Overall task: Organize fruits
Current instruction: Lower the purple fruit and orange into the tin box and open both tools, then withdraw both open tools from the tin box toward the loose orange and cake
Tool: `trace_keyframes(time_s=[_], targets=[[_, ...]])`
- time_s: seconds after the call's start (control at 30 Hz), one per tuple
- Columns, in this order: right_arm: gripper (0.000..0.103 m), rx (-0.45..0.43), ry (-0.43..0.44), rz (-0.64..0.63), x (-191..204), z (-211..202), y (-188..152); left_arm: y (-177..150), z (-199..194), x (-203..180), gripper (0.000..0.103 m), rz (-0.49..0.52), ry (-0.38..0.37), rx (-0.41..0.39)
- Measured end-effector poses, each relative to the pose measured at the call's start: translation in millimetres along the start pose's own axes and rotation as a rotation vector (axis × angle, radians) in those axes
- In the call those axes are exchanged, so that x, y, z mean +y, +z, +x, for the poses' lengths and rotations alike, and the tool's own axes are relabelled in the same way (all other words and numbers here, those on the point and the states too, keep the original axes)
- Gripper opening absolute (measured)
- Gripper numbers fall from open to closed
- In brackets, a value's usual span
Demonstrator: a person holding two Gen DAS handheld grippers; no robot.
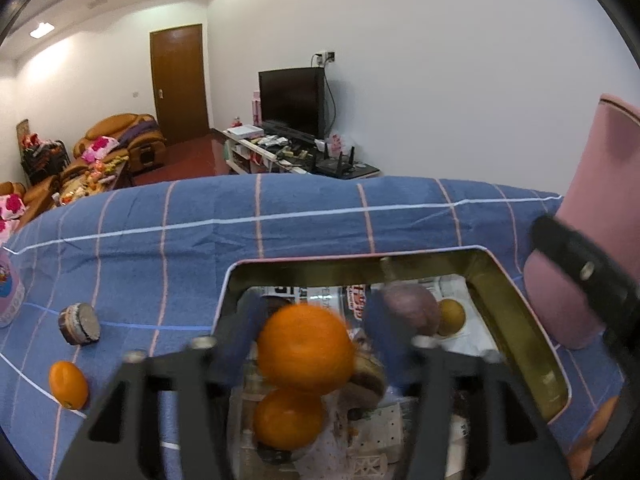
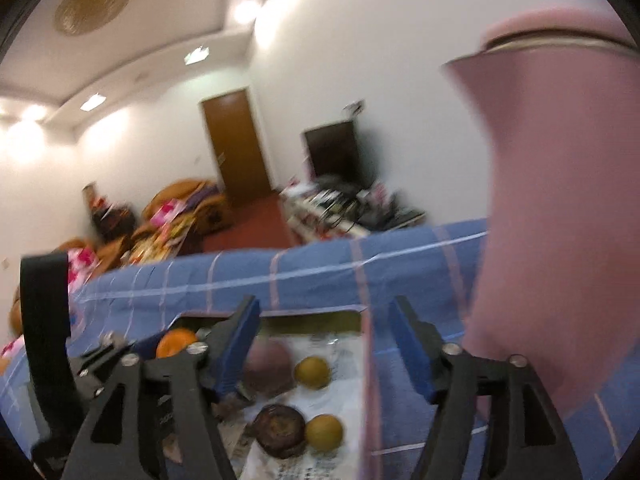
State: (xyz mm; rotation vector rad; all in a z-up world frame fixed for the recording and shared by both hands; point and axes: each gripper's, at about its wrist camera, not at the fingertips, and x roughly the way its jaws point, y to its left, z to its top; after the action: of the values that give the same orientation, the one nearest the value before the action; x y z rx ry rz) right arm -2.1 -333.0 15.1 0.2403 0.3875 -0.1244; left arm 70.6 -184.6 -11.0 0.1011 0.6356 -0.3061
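Note:
My left gripper (image 1: 308, 336) holds an orange (image 1: 305, 347) between its blue pads, above the open gold-walled tin box (image 1: 516, 320). The box holds another orange (image 1: 287, 419), a purple fruit (image 1: 412, 306), a yellow-brown fruit (image 1: 451, 316) and a dark round one (image 2: 279, 430). A loose orange (image 1: 68, 385) and a dark round piece (image 1: 80, 324) lie on the blue checked cloth (image 1: 160, 240) to the left. My right gripper (image 2: 326, 354) is open and empty over the box's right side, above two yellow-brown fruits (image 2: 313, 372).
The box's pink lid (image 2: 560, 220) stands upright at the right, close to my right gripper. A pink patterned container (image 1: 10, 292) sits at the cloth's left edge. Behind the table are a TV stand, sofas and a door.

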Motion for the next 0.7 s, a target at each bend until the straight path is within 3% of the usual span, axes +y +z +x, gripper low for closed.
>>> trace_keyframes(time_s=[0.03,0.1,0.23,0.53,0.7], targets=[[0.071,-0.021,-0.023,0.005,-1,-3,1,0,-1,-2,0.093,0.009,0.008,-0.006],[0.071,-0.057,-0.054,0.021,-5,-8,3,-1,-7,-10,0.103,0.046,0.036,-0.038],[0.072,-0.092,-0.083,0.051,-9,-12,3,-3,-7,-24,0.103,0.118,0.058,-0.04],[0.073,-0.074,-0.126,0.055,-4,-12,0,-2,-5,-19,0.103,0.108,0.071,-0.008],[0.074,-0.105,-0.165,0.04,-3,-15,1,-5,-15,-21,0.103,0.109,0.088,-0.054]])
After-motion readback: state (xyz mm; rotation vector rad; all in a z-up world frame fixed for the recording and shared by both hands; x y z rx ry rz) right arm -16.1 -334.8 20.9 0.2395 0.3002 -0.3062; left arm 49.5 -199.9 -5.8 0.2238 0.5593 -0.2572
